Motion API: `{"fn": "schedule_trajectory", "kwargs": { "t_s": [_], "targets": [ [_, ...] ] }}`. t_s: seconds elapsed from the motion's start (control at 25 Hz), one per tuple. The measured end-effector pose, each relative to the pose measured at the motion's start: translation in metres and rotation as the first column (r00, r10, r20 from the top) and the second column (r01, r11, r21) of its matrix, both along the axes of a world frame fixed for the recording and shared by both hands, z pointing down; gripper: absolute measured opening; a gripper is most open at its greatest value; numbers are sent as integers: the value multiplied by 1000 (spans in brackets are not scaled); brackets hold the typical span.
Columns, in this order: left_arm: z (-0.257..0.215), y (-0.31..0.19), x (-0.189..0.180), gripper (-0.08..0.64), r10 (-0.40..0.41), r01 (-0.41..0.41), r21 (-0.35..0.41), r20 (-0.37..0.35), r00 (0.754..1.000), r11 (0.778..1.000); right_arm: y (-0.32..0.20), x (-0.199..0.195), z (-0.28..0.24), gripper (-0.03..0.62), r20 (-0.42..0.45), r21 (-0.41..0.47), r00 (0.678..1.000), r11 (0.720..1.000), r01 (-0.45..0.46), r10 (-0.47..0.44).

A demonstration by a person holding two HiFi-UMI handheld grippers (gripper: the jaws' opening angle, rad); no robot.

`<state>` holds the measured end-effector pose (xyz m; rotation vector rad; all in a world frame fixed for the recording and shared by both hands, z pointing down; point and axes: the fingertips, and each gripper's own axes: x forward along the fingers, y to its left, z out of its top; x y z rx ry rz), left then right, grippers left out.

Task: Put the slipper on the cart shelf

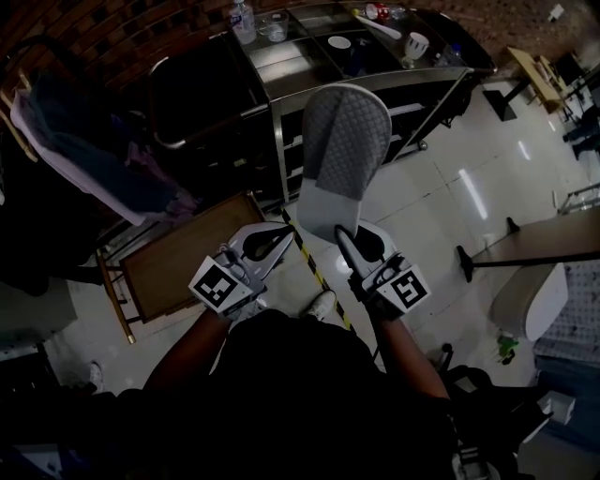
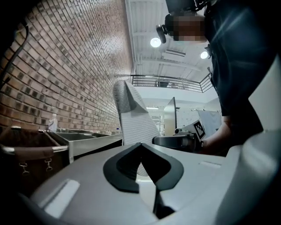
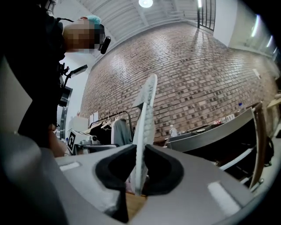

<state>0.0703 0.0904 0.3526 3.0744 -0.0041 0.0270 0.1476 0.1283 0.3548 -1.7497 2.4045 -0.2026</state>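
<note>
A grey slipper (image 1: 342, 159) with a quilted sole and white heel hangs in the air in front of a steel cart (image 1: 375, 82). My right gripper (image 1: 343, 234) is shut on its heel end. In the right gripper view the slipper (image 3: 145, 118) stands edge-on between the dark pads (image 3: 164, 169) of that gripper (image 3: 140, 151). My left gripper (image 1: 281, 231) is beside the heel, shut with nothing in it. In the left gripper view its tips (image 2: 141, 147) meet, and the slipper (image 2: 131, 118) and cart (image 2: 88, 139) lie beyond.
The cart's top holds a bottle (image 1: 242, 19), a bowl (image 1: 339, 42) and a cup (image 1: 417, 42). A wooden tray stand (image 1: 187, 258) and a clothes rack (image 1: 84, 150) are at the left. A table (image 1: 544, 239) stands at the right. Striped tape (image 1: 314, 267) crosses the floor.
</note>
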Motion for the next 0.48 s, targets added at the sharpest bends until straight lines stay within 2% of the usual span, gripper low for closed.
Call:
{"fn": "schedule_trajectory", "kwargs": {
  "t_s": [0.24,0.48],
  "targets": [
    [4,36,64,3,8,-8,8,16,1000,1000,30,62,8,63,5,-2,1000,1000,19,-19],
    [3,55,95,3,34,-35,20,38,999,999,41,96,14,63,10,-11,1000,1000,23,-23]
  ]
}}
